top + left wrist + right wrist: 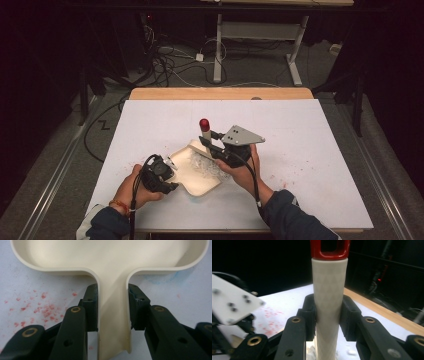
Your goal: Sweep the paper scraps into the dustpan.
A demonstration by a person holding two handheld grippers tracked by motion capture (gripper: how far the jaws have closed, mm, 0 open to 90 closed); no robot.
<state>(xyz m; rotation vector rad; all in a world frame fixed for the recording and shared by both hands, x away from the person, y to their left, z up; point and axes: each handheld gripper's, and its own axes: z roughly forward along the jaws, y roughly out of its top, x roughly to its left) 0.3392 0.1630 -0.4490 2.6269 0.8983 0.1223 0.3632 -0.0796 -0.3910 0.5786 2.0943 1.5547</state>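
The left gripper (113, 312) grips the narrow handle (113, 315) of a cream dustpan (110, 257), one black jaw pressed against each side of it. The pan's wide, shallow tray spreads out on the far side. Red specks (37, 310) dot the white tabletop (180, 305) at left.

On the table (310, 165), the dustpan (197, 175) lies near the front edge, the brush handle (205, 131) standing upright behind it.

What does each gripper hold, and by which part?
The left gripper holds the cream dustpan by its handle. The right gripper holds the brush by its white handle.
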